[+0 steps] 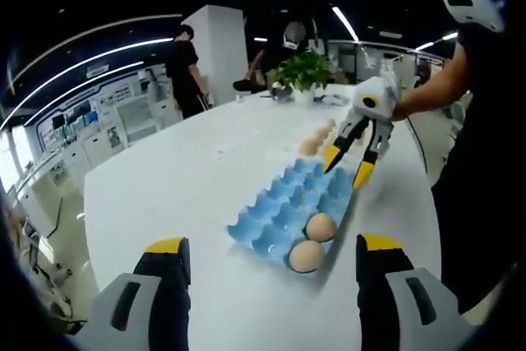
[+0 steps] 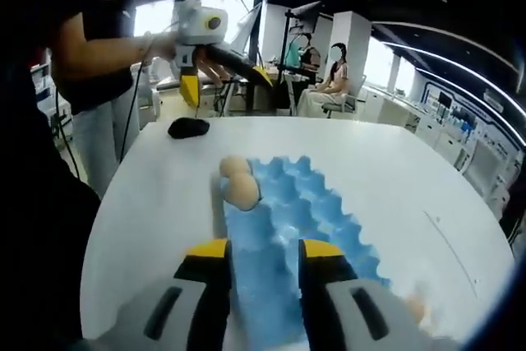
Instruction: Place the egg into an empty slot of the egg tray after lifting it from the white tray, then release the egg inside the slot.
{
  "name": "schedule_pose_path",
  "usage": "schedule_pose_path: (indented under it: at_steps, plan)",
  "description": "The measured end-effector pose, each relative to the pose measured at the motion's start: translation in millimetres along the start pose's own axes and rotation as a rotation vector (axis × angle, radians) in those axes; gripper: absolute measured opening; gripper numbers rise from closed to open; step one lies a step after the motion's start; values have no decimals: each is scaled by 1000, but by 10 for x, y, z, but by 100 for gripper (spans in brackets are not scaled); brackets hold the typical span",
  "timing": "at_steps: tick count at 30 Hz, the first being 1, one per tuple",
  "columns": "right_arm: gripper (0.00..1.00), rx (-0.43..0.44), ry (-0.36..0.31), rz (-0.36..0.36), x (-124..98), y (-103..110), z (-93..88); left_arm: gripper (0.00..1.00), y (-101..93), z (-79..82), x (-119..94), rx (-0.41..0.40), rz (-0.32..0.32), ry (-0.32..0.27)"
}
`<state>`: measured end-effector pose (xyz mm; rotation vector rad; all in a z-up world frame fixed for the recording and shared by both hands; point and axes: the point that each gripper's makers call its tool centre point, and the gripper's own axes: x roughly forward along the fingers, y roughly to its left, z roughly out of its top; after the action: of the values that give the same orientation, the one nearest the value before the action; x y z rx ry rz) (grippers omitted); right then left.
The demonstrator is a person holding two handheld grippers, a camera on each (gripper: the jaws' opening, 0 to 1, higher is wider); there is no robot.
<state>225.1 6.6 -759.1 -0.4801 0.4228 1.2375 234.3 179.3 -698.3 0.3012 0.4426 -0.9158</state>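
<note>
White worktop (image 1: pixel 164 195) is seen beneath both grippers. The right gripper (image 2: pixel 263 251) is held with jaws narrowly parted and empty over the blue egg tray (image 2: pixel 304 203); the left gripper (image 1: pixel 271 248) is spread wide, empty. Two eggs (image 1: pixel 313 241) are seated in the tray's end slots, more eggs (image 1: pixel 316 139) lying beyond its far end.

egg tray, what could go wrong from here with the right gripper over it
The blue egg tray holds two eggs at one end; coming down there would knock them, so aim for an empty slot. The right gripper looks empty, jaws apart, while more eggs lie at the far end of the tray. The tray's near end sits close to the table edge, so a push might slide it off.
</note>
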Motion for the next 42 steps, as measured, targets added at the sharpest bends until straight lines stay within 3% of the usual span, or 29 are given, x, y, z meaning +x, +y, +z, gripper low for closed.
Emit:
schedule_pose_path:
  at_steps: [11,42]
  plan:
    - [31,38,9,-67,-343,-159,-184,83,-29,16,9,1,-1,4]
    - [30,157,147,-264,-1306,-490,-993,81,-73,55,33,1,0,6]
